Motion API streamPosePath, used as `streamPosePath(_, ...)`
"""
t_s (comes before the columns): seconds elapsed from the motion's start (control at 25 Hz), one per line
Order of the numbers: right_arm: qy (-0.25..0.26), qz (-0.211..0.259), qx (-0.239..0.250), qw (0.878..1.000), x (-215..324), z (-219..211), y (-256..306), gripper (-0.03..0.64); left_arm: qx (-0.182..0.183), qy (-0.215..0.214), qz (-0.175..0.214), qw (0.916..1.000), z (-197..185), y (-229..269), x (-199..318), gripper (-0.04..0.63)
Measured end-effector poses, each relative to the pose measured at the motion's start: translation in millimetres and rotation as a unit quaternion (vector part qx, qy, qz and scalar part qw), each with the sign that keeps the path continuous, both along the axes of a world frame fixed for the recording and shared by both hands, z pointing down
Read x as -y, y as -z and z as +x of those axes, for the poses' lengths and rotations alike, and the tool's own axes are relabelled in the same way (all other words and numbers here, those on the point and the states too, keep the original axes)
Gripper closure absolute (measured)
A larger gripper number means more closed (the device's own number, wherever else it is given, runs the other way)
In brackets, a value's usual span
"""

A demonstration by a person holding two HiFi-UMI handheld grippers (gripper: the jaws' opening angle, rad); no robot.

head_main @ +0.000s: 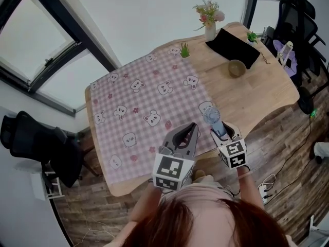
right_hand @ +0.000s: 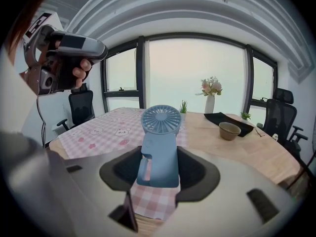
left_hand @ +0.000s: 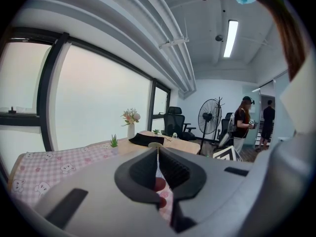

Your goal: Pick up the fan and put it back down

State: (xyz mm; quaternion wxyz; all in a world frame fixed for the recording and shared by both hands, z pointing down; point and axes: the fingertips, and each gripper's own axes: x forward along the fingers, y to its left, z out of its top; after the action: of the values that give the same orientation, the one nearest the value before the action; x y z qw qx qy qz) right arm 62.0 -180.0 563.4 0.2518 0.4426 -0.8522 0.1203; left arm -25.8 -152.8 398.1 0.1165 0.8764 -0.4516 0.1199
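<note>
A small blue handheld fan (right_hand: pixel 160 127) stands upright between the jaws of my right gripper (right_hand: pixel 159 158), which is shut on its body. In the head view the fan (head_main: pixel 211 118) is over the near right corner of the pink checked tablecloth (head_main: pixel 144 102), with the right gripper (head_main: pixel 221 133) just behind it. I cannot tell whether the fan's base touches the table. My left gripper (head_main: pixel 191 131) is beside it on the left, held above the cloth; its jaws (left_hand: pixel 158 152) are shut with nothing in them.
On the wooden table (head_main: pixel 262 91) at the far right are a brown bowl (head_main: pixel 236 67), a black cloth (head_main: pixel 234 46), a flower vase (head_main: pixel 209 22) and a small green plant (head_main: pixel 184 50). Office chairs stand around. Two people (left_hand: pixel 243 120) and a floor fan (left_hand: pixel 210 117) are beyond the table.
</note>
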Motion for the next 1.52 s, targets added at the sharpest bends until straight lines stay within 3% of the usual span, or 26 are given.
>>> streamPosePath(1.52,0.019,-0.115,-0.04,0.992,-19,-6,-103,0.405,0.008,0.046,-0.018,0.9988,-34,-11,-9,0.58)
